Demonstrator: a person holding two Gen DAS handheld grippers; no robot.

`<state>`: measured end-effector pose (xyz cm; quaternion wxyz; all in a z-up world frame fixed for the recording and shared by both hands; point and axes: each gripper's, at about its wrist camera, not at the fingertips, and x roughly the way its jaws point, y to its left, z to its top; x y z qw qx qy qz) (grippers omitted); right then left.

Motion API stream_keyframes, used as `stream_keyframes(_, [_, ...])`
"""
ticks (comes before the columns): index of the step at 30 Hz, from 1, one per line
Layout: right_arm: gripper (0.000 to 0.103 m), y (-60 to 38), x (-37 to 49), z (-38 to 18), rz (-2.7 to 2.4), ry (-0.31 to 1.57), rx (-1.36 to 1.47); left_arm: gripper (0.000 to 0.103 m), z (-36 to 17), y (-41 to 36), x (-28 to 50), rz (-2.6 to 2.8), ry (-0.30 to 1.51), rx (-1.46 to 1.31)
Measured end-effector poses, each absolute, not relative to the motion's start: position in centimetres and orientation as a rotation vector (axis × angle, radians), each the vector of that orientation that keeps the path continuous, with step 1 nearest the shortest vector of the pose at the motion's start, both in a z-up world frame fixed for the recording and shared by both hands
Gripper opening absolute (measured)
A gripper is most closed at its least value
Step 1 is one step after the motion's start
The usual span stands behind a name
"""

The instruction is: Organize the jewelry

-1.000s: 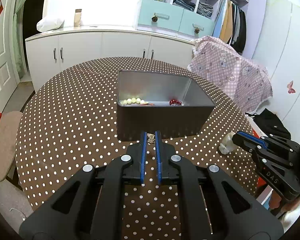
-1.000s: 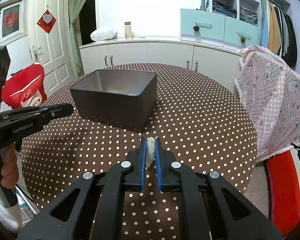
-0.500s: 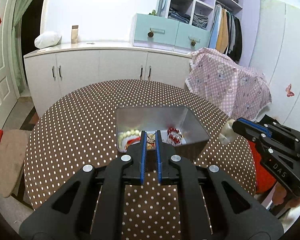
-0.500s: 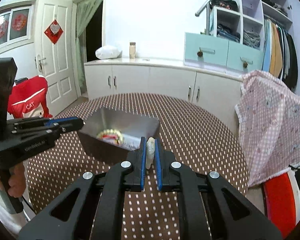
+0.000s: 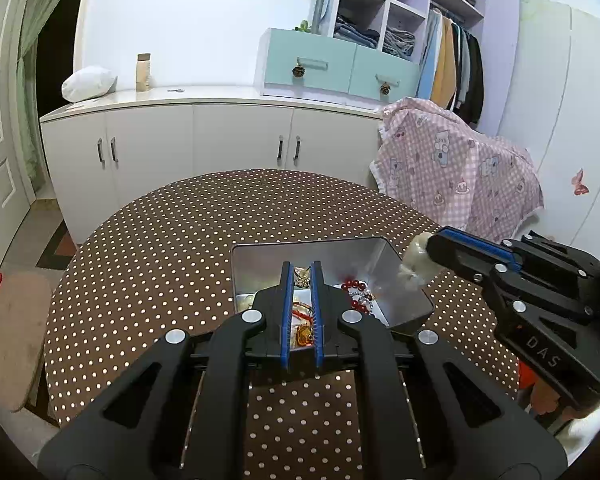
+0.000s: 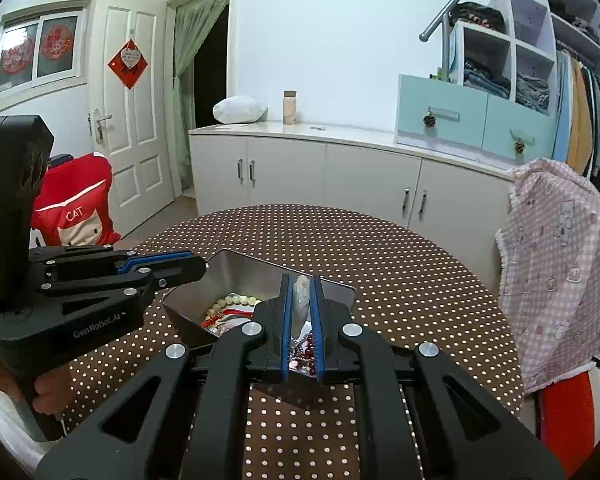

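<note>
An open metal tin stands on the dotted round table, with red beads, pale beads and other pieces inside. My left gripper hangs above the tin's near side, shut on a small gold trinket. From the right, my right gripper reaches over the tin's right rim, shut on a whitish translucent piece. In the right wrist view that piece sits between the blue pads of the right gripper, over the tin. The left gripper enters from the left.
The brown polka-dot tablecloth covers the round table. A pink checked cloth drapes over a chair at the right. A beige stool stands at the left, a red cushion beyond it. White cabinets line the back wall.
Both grippers have risen and come forward from in front of the tin to above it, each still shut on its piece. The tin's inside now shows from above.
</note>
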<state>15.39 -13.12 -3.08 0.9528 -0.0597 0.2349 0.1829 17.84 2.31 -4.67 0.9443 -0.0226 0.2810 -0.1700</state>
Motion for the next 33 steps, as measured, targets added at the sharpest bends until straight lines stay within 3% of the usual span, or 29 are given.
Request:
stream_keyframes(8, [0.009, -13.5, 15.8, -3.2, 0.369, 0.491, -0.115, 0.010, -5.3, 1.7, 18.8, -0.341, 0.618, -0.027])
stream_keyframes(11, [0.016, -14.0, 15.8, -3.4, 0.354, 0.497, -0.109, 0.010, -5.5, 1.5, 19.0, -0.334, 0.638, -0.013])
stream_keyframes(12, [0.020, -14.0, 15.8, -3.5, 0.349, 0.499, -0.107, 0.019, -5.6, 1.4, 19.0, -0.331, 0.643, -0.009])
stream_keyframes(13, [0.025, -14.1, 15.8, -3.6, 0.343, 0.502, -0.104, 0.047, -5.7, 1.3, 19.1, -0.328, 0.649, -0.005])
stream_keyframes(14, [0.027, -14.3, 15.7, -3.7, 0.338, 0.502, -0.103, 0.066, -5.6, 1.2, 19.1, -0.328, 0.647, -0.006])
stream_keyframes(15, [0.033, -14.3, 15.7, -3.7, 0.336, 0.503, -0.102, 0.076, -5.6, 1.4, 18.9, -0.325, 0.623, -0.016])
stream_keyframes(25, [0.044, -15.0, 15.3, -3.8, 0.316, 0.502, -0.093, 0.076, -5.5, 2.1, 18.1, -0.309, 0.603, -0.019])
stream_keyframes(33, [0.048, -15.3, 15.0, -3.9, 0.308, 0.505, -0.089, 0.077, -5.3, 2.5, 17.9, -0.311, 0.614, -0.030])
